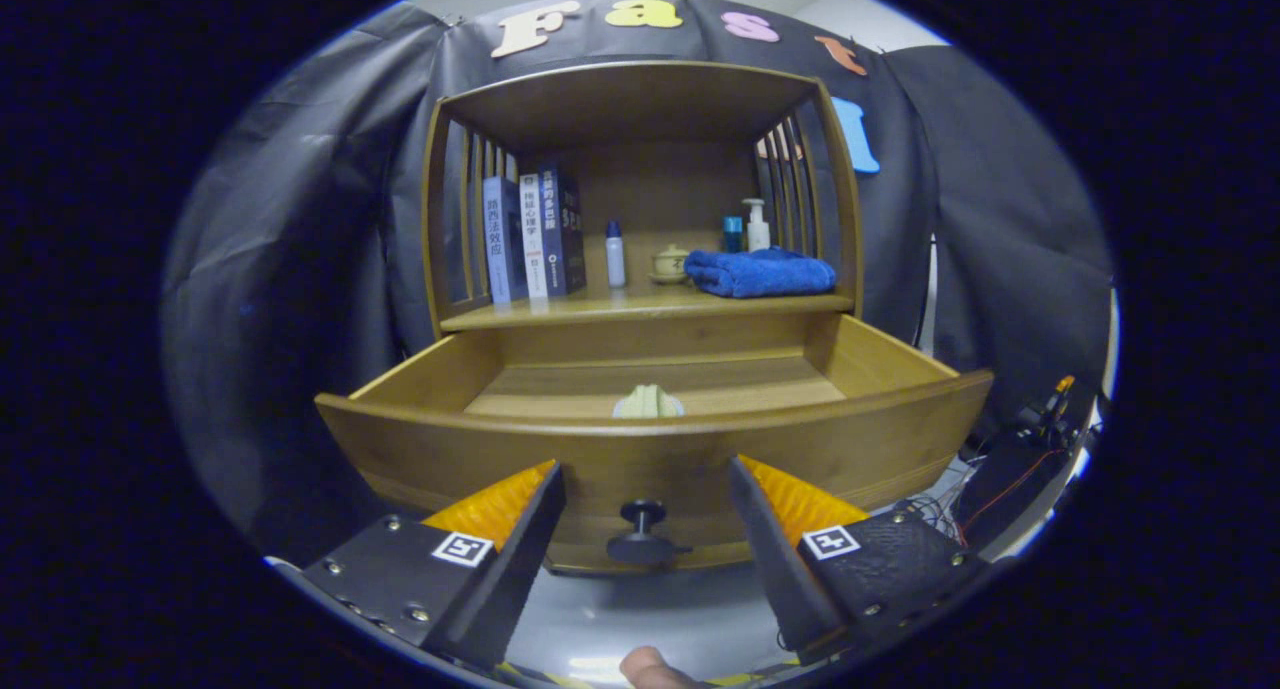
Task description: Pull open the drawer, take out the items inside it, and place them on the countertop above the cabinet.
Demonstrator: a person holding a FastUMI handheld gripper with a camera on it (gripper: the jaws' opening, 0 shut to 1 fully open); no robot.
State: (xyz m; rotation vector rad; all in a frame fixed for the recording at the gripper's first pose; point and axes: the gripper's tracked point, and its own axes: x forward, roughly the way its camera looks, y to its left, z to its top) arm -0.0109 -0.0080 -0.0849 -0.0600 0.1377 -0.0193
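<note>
Drawer pulled out, gripper (645, 479) spread wide, nothing held.
The dark knob (641, 531) is seen between the fingers; beyond, a pale green item (649, 402) lies in the open drawer (520, 449), below the countertop (560, 312) with books (533, 234) and blue towel (762, 272).

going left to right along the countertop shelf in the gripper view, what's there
books → white bottle → small lidded cup → folded blue towel. Nearer, the gripper has its jaws open at the drawer knob.
</note>
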